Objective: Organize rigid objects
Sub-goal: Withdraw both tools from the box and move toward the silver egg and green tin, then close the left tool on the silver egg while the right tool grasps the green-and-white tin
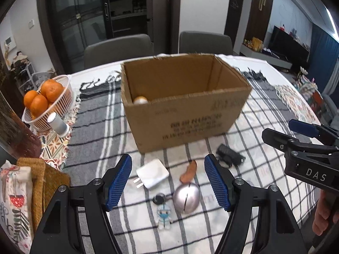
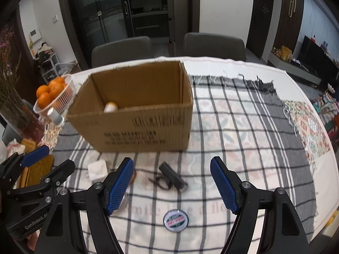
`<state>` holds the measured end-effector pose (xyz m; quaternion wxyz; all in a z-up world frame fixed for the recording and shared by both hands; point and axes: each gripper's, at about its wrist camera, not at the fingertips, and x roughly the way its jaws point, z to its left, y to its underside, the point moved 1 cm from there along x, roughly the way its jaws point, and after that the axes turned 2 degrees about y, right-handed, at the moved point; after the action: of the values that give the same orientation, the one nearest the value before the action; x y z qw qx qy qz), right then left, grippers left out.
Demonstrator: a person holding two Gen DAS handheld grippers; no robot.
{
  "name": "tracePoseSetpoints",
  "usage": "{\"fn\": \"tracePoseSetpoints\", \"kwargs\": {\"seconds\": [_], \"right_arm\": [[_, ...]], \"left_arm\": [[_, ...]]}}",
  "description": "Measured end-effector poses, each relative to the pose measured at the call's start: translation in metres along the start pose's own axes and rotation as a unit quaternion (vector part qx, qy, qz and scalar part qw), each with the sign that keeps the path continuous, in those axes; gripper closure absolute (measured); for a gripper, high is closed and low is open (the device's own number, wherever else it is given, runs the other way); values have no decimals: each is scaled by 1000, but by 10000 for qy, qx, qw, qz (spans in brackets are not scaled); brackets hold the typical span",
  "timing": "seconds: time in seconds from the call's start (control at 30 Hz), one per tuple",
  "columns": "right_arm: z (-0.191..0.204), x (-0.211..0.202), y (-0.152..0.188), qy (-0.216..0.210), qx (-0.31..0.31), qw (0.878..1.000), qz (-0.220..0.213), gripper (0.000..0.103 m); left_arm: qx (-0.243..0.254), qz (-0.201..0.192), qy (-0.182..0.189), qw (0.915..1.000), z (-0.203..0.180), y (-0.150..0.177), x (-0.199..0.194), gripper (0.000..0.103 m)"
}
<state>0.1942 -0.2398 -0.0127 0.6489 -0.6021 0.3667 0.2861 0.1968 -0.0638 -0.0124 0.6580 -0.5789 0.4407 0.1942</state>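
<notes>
An open cardboard box point(image 1: 186, 103) stands mid-table with a pale round object point(image 1: 140, 100) in its near left corner. In front of it lie a white plug adapter point(image 1: 152, 173), an orange-brown curved piece point(image 1: 189, 171), a silver bell point(image 1: 186, 198) with a key and a small figurine point(image 1: 164, 212), and a black gadget point(image 1: 229, 155). My left gripper point(image 1: 168, 182) hovers open above the adapter and bell, nothing between its fingers. My right gripper point(image 2: 172, 185) is open above the black gadget point(image 2: 172, 178); a round badge point(image 2: 175, 220) lies nearer.
A white basket point(image 1: 63, 103) of oranges and a silver cylinder point(image 1: 58, 123) sit at the left, beside a vase point(image 2: 19, 114). A woven mat point(image 1: 50, 180) lies at the near left edge. Two grey chairs point(image 1: 118, 48) stand behind the table. A checked cloth point(image 2: 243, 127) covers the table.
</notes>
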Motion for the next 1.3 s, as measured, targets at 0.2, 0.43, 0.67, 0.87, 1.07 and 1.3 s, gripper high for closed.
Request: {"fn": "tracePoseSetpoints", "kwargs": {"seconds": [0.2, 0.43, 0.67, 0.87, 1.07, 1.3], "right_arm": [[-3, 7, 26, 12, 83, 9996, 258, 27], [-4, 20, 45, 14, 153, 9983, 569, 28], [-7, 36, 58, 47, 247, 9960, 862, 27], [-10, 49, 68, -23, 395, 9928, 1128, 28], [-13, 61, 75, -18, 508, 9895, 1354, 28], [-16, 77, 84, -9, 604, 9847, 1632, 28]], "left_arm": [[169, 251, 152, 9994, -5, 16, 10, 33], [360, 596, 222, 9973, -9, 31, 28, 33], [597, 1001, 370, 9925, -15, 41, 50, 33], [702, 1255, 603, 9878, -18, 44, 63, 33], [846, 1508, 677, 9826, -22, 46, 78, 33], [959, 1804, 683, 9765, -23, 52, 97, 33]]}}
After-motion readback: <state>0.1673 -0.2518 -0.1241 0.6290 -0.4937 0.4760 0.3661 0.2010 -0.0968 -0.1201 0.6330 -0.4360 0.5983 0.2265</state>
